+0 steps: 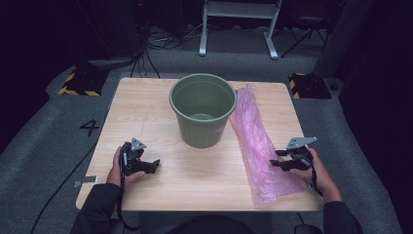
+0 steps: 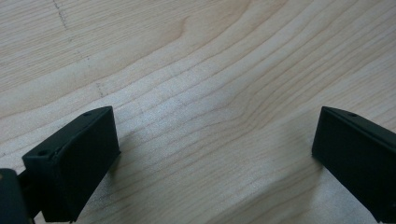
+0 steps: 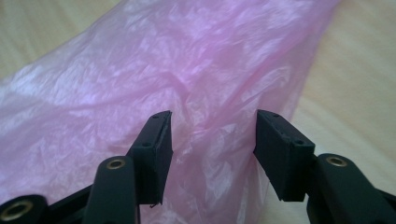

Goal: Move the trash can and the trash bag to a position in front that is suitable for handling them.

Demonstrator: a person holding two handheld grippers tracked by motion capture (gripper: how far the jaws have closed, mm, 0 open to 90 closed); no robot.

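Pink plastic bag (image 1: 257, 146) lies flat along the right side of the wooden worktop (image 1: 146, 102), just beside an empty green bucket (image 1: 202, 109) that stands upright near the middle. The right gripper (image 1: 282, 163) sits low at the bag's near end, and in the right gripper view its jaws stand partly apart over the crinkled film (image 3: 187, 74), a fold of it between them but not yet pinched. The left gripper (image 1: 148, 165) rests on the bare worktop at the left, well apart from bag and bucket; in the left gripper view its jaws are wide open with nothing but wood grain (image 2: 210, 93) between them. The work in hand looks to be picking up the bag, probably to line the bucket. Thin film is the risk: the jaws may close on a single loose wrinkle and let it slip out on the lift, or catch both layers so the mouth cannot be opened. A hasty pull could also drag the bag's far end against the bucket and nudge or tip it.
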